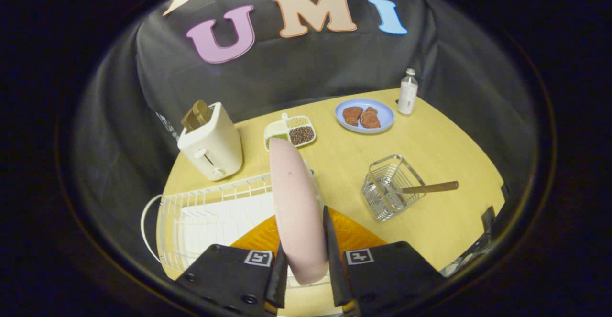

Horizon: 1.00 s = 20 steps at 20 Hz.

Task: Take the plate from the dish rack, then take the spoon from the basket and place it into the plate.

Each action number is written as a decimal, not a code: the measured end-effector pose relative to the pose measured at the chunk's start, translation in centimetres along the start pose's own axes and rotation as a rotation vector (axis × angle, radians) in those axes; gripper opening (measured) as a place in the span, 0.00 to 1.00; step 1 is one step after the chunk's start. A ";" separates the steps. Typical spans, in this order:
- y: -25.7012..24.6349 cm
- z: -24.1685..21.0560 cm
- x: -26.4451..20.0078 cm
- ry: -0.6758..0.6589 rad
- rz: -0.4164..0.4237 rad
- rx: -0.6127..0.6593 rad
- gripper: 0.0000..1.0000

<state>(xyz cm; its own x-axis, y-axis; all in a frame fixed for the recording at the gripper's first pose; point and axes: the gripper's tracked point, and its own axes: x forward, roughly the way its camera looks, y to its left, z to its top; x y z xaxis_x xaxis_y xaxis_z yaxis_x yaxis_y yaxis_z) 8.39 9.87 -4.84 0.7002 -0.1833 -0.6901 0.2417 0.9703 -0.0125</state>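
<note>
While gripper (306, 264) apparently clamps plate (296, 212), rack (215, 212) sits alongside.

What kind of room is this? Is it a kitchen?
Probably a pretend kitchen on a table in a booth: there's a toaster, a dish rack, and a spoon in a wire basket. The hand-held gripper grips a pink plate.

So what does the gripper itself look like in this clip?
The gripper has two blocky dark housings, each bearing a square black-and-white fiducial tag near its inner top corner, with round screw heads on the left block. Two narrow, tapered fingers rise from the blocks' inner edges. No cables or sleeve visible.
</note>
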 end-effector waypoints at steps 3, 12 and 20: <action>-0.4 -0.4 -0.3 0.039 -0.057 -0.061 0.33; -0.3 2.1 -1.9 -0.017 -0.143 -0.146 0.29; 0.3 5.1 -3.2 -0.083 -0.194 -0.211 0.30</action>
<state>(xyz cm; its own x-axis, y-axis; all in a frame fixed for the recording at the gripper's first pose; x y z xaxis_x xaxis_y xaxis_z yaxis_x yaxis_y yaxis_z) 9.63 9.94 1.04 0.7090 -0.3727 -0.5987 0.2374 0.9255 -0.2951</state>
